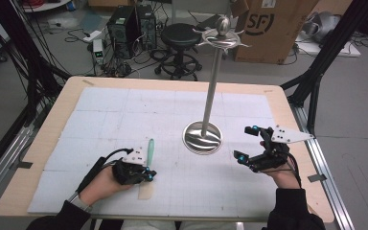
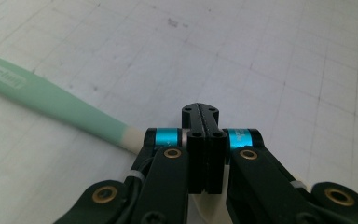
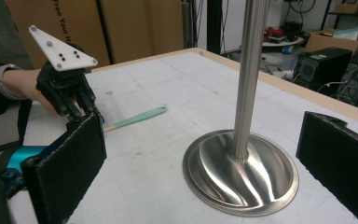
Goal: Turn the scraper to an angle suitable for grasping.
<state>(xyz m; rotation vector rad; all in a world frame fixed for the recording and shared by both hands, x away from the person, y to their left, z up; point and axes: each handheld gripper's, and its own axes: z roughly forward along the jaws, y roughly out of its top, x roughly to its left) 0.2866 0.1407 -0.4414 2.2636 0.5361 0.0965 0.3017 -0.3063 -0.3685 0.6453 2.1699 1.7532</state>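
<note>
A spatula with a mint-green handle (image 1: 150,149) and a cream blade (image 1: 146,191) lies on the white gridded mat (image 1: 124,120) at the front left. My left gripper (image 1: 149,175) sits over its neck, jaws pressed together. In the left gripper view the left gripper (image 2: 200,112) shows nothing between its tips, and the green handle (image 2: 51,98) runs off to the left beneath it. My right gripper (image 1: 244,143) stands open at the front right. Its wide-apart jaws (image 3: 200,135) face the round base (image 3: 240,172) of a tall steel stand (image 1: 211,91).
The stand's base (image 1: 202,137) rests at mid-mat, and its top (image 1: 223,33) carries curved hooks and a ball. Beyond the table's far edge (image 1: 172,80) are a black stool (image 1: 179,36), computer towers (image 1: 129,24) and a cardboard box (image 1: 268,26). Black frame struts (image 1: 316,72) rise at the right.
</note>
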